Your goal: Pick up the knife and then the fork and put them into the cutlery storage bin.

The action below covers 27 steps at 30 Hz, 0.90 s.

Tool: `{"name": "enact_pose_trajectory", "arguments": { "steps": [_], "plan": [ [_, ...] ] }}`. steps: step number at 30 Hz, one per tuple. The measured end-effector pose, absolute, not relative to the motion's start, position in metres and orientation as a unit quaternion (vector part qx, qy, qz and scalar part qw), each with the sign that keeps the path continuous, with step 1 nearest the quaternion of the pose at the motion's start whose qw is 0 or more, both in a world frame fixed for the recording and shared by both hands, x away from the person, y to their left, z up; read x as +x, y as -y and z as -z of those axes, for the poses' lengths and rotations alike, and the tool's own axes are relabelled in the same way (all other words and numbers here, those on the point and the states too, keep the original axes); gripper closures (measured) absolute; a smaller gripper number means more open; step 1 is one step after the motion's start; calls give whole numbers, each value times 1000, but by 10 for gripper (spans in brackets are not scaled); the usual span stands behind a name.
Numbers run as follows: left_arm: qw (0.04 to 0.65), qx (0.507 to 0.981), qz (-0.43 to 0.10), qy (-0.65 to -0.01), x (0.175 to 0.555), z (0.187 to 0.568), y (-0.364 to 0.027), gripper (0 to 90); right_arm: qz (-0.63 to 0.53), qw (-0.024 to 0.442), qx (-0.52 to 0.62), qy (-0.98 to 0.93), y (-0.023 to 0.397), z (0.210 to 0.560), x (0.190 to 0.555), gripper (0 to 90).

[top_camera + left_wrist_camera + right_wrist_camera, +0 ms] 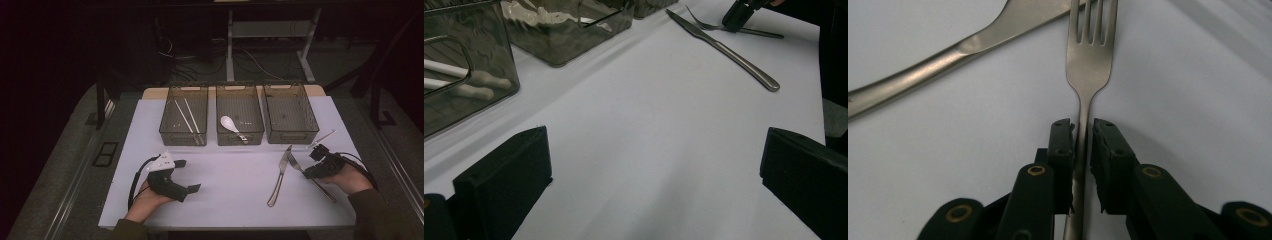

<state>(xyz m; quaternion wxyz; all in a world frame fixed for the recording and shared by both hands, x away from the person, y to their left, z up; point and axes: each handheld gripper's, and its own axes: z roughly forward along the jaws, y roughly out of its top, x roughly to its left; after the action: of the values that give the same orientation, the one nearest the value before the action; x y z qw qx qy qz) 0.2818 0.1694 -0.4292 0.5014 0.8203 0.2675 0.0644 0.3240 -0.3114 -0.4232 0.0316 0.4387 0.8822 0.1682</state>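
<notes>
Gripping the fork (1090, 60) by its neck, the right gripper (1083, 131) has both jaws pinched against the handle; the fork lies flat on the white table (235, 175), its tines just beside the knife (279, 176), near the right-hand bin (290, 112). Well apart, the left gripper (187, 175) rests with jaws spread wide, empty.
</notes>
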Motion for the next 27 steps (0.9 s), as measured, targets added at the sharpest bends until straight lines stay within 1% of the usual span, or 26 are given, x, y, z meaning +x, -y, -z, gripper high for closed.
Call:
{"name": "enact_pose_trajectory", "arguments": {
  "steps": [2,10,12,17,21,27],
  "plan": [
    [501,821,-64,-267,282,429,-169,0,-166,42,436,-884,310,424,323,807],
    [501,821,-64,-267,282,430,-169,0,-162,71,421,-890,306,426,316,830],
    [501,821,-64,-267,282,430,-169,0,-165,73,422,-888,307,426,315,847],
    [501,821,-64,-268,282,430,-169,0,-179,70,426,-884,311,427,315,851],
    [501,820,-65,-267,282,429,-170,0,-197,56,437,-876,318,426,315,851],
    [501,820,-64,-268,282,429,-170,0,-227,53,448,-863,326,419,315,851]
  ]
}}
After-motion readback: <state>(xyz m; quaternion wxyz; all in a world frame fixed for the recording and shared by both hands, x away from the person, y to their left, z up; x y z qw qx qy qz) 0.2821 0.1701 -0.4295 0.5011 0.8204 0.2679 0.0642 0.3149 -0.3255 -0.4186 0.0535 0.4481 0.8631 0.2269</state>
